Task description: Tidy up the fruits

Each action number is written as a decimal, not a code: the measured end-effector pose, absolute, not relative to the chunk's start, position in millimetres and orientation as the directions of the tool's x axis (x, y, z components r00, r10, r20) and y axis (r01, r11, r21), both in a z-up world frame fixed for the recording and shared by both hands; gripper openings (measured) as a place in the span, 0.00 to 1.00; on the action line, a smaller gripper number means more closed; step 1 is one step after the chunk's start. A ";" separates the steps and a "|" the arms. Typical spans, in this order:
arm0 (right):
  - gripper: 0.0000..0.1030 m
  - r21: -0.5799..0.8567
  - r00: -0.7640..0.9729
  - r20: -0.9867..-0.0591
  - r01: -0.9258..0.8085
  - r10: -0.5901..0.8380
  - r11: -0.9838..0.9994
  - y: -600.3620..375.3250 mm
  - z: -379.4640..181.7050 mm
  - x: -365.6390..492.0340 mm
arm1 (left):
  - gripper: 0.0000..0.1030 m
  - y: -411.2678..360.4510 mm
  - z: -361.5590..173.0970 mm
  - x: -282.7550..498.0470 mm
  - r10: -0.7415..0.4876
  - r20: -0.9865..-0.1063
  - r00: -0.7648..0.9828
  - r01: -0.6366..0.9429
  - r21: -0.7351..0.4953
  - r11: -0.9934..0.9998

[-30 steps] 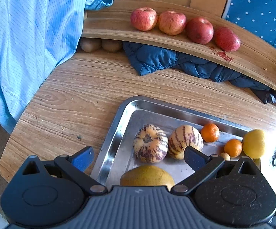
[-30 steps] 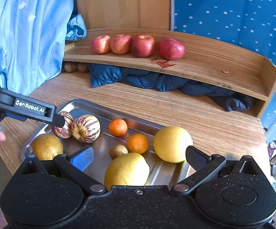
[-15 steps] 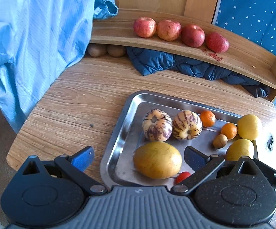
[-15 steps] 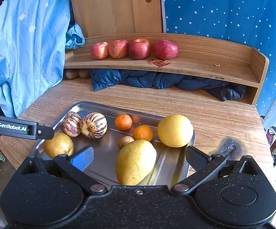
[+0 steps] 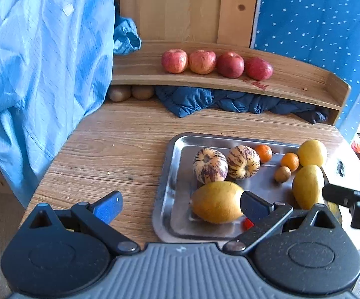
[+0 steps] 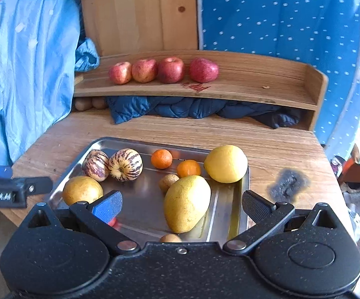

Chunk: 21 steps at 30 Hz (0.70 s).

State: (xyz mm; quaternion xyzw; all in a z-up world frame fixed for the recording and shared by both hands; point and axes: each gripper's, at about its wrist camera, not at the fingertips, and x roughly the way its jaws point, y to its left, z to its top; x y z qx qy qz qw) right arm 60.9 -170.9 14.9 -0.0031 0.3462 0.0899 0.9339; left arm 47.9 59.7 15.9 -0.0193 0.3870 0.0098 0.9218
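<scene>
Change: I've pulled both grippers back and up over the last second; more of the tray [image 6: 229,224] shows now.
Left gripper [image 5: 180,205]: jaws spread, empty, at the tray's 7 o'clock corner.
Right gripper [image 6: 180,205]: jaws spread, empty, over the mango [image 6: 186,203].
Fruit: all in the tray on the counter [image 5: 120,149]; four apples [image 5: 216,62] on the shelf [image 5: 292,84] at 12 o'clock.
Meaning: nothing grasped; I judge the next pick is undecided.

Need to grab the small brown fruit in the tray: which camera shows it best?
Right wrist view: the small brown fruit sits centrally, in the clear, beside the long yellow fruit. In the left wrist view, it is smaller and off to the right, though unobstructed.
</scene>
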 end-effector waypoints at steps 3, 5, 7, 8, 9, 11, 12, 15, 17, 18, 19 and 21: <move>0.99 0.054 0.755 -0.640 -0.143 0.144 0.988 -163.4 17.7 46.5 | 0.99 71.0 17.5 36.4 -0.020 -0.710 0.704 -0.014 -0.042 0.999; 0.99 0.050 0.763 -0.634 -0.123 0.127 0.991 -157.6 18.5 35.1 | 0.99 77.2 17.0 29.0 -0.031 -0.708 0.706 -0.001 -0.045 0.999; 0.99 0.051 0.775 -0.622 -0.102 0.112 0.993 -151.6 17.3 20.4 | 0.99 82.8 14.1 20.1 -0.050 -0.700 0.713 0.022 -0.049 0.999; 0.99 0.052 0.781 -0.615 -0.096 0.108 0.994 -149.6 15.9 13.8 | 0.99 85.1 11.7 16.0 -0.060 -0.694 0.718 0.034 -0.051 0.998; 0.99 0.049 0.785 -0.610 -0.094 0.105 0.994 -146.9 13.0 6.5 | 0.99 87.2 8.6 12.3 -0.070 -0.691 0.719 0.045 -0.054 0.998; 0.99 0.031 0.772 -0.629 -0.086 0.086 0.996 -142.2 10.5 -0.8 | 0.99 90.2 4.4 8.2 -0.087 -0.710 0.699 0.063 -0.060 0.996; 0.99 0.025 0.770 -0.634 -0.071 0.071 0.997 -141.0 11.4 -3.3 | 0.99 91.3 4.9 5.6 -0.094 -0.709 0.699 0.072 -0.060 0.996; 0.99 0.036 0.772 -0.633 -0.053 0.064 0.998 -137.3 13.6 -9.0 | 0.99 95.5 4.6 -0.1 -0.110 -0.700 0.706 0.087 -0.068 0.994; 0.99 0.013 0.764 -0.643 -0.060 0.054 0.998 -132.5 12.9 -12.2 | 0.99 97.3 2.5 -0.6 -0.117 -0.710 0.695 0.091 -0.075 0.993; 0.99 0.007 0.761 -0.646 -0.061 0.052 0.998 -130.7 12.8 -13.3 | 0.99 97.8 2.3 -2.2 -0.119 -0.711 0.693 0.092 -0.078 0.993; 0.99 0.008 0.759 -0.649 -0.063 0.053 0.998 -129.7 13.0 -14.2 | 0.99 98.7 2.4 -3.6 -0.121 -0.709 0.695 0.091 -0.081 0.993; 0.99 0.005 0.755 -0.653 -0.073 0.058 0.997 -126.9 13.2 -14.7 | 0.99 100.5 1.8 -4.6 -0.121 -0.709 0.695 0.083 -0.088 0.993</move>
